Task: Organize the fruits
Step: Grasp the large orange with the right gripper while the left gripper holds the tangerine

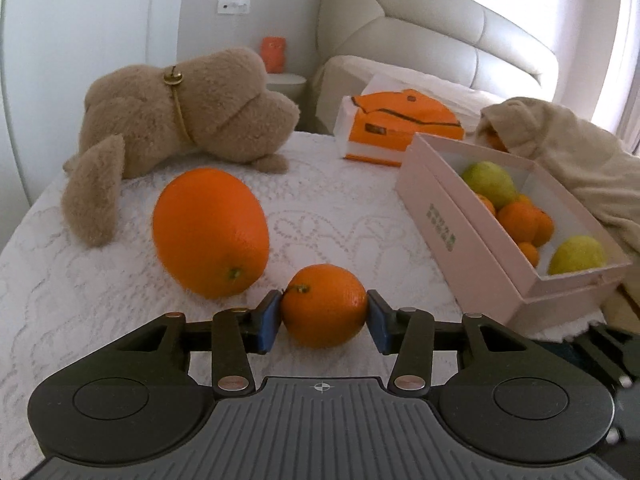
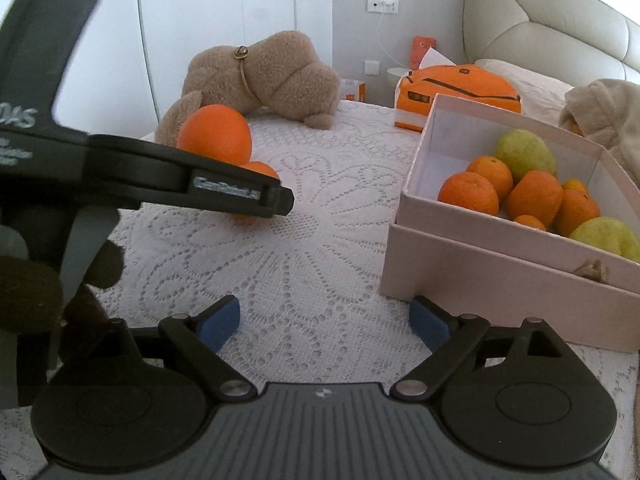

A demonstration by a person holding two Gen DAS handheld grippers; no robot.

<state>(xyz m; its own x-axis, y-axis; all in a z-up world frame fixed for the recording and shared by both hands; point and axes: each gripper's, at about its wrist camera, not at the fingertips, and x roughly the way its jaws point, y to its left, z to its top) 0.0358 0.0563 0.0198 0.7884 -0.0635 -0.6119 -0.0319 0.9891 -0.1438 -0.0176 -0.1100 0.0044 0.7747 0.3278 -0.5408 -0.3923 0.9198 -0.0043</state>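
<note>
Seen from the left wrist, the left gripper [image 1: 324, 314] has its blue pads pressed on both sides of a small orange [image 1: 323, 305] resting on the lace cloth [image 1: 60, 280], stem turned up and left. A large orange [image 1: 211, 232] lies just ahead-left, its long axis leaning away. Only the right wrist view shows the right gripper [image 2: 324, 322], jaws wide and empty over bare lace, with the pink box [image 2: 500, 280] of fruit just ahead-right, its near edge close.
</note>
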